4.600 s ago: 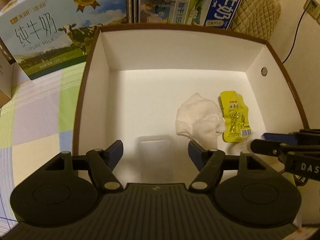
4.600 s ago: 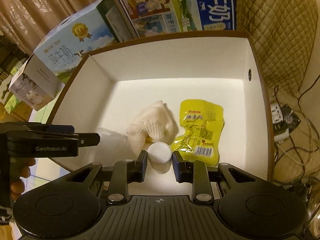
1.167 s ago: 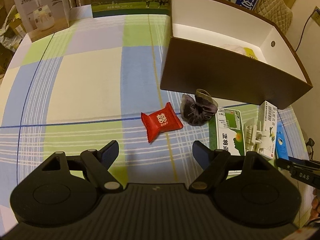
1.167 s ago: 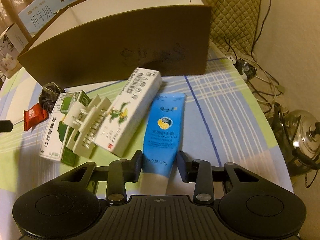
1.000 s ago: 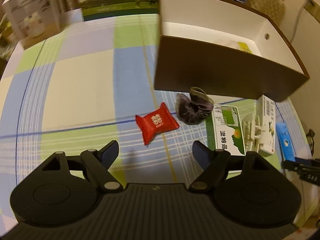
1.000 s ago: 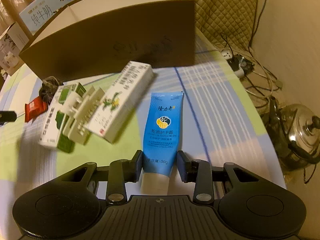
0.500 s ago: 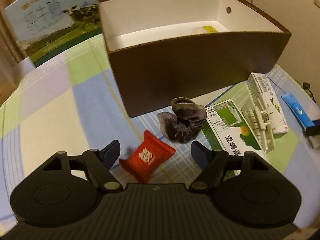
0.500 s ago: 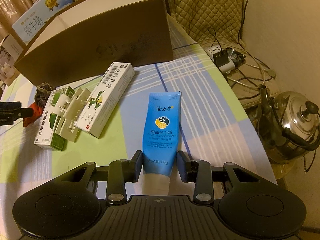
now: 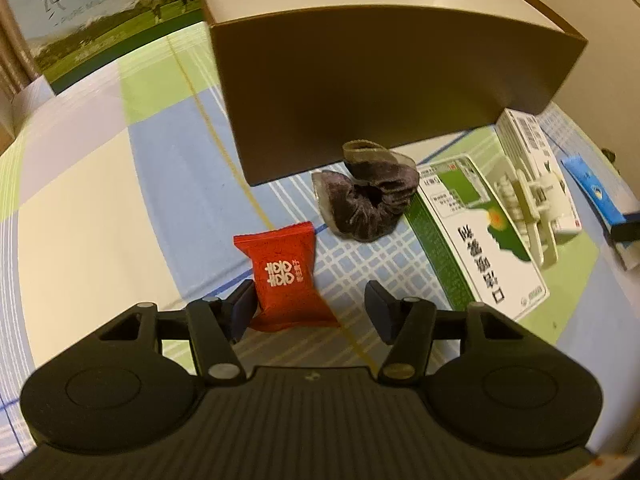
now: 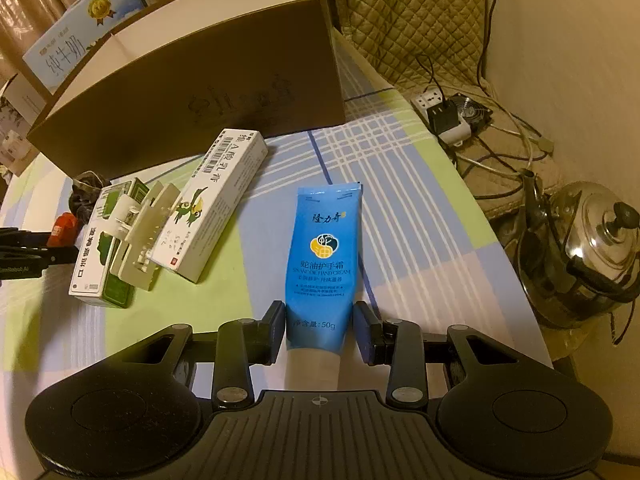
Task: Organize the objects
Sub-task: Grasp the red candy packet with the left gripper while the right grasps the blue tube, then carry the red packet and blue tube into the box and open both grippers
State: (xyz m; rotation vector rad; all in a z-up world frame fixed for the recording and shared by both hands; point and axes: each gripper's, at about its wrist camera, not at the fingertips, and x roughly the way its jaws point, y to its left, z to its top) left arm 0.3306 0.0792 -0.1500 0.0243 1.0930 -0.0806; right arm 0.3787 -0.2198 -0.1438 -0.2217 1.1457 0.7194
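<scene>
Hand cream tube on checked tablecloth sits between right jaws; left jaws spread.

Each tool, left tool and right tool, is black plastic with dark blue pads, silver screws, two round bumps and a ribbed back.

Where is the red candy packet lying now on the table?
In the left wrist view the red candy packet lies on the checked tablecloth, between the open left gripper's fingers, close by the near side of the dark velvet scrunchie.
</scene>
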